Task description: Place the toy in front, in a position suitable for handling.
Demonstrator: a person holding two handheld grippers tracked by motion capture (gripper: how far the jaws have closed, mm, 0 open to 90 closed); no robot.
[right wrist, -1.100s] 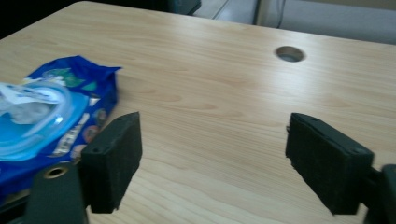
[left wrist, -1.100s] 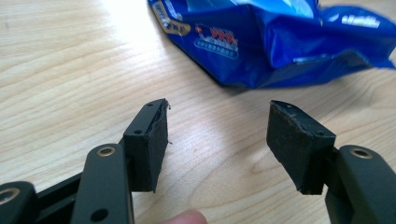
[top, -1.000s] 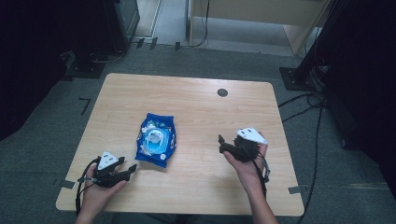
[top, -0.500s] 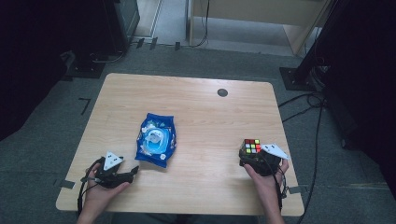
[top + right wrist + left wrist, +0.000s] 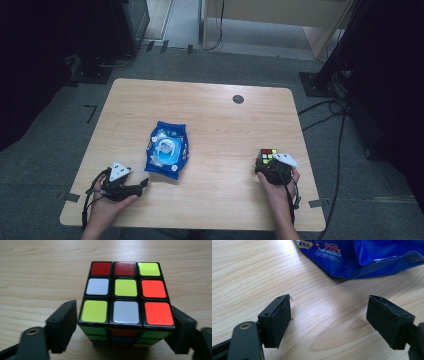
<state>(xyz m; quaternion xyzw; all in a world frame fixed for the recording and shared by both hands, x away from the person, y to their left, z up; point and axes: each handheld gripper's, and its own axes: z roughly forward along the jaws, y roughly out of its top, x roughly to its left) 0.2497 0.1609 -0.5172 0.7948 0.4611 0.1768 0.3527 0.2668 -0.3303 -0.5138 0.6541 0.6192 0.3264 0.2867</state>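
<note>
The right gripper [image 5: 266,165] sat low at the table's [image 5: 220,120] right front part with the puzzle cube [image 5: 126,302] between its two black jaws; the jaws had just been closing, and in the right gripper view the right jaw lay against the cube's side while the left one stood just beside it, so whether the pads truly pressed could not be told. A second before, this gripper had been higher and farther toward the table's middle, with no cube visible; by half a second ago gripper and cube were down near the right edge, where they now rested on the wood. The left gripper [image 5: 328,322] stayed at the front left corner, its jaws having just been opening and now wide apart over bare wood, nothing between them. The blue wipes packet [image 5: 167,149] lay flat left of centre, unmoved, just beyond the left gripper's tips and well apart from the cube.
</note>
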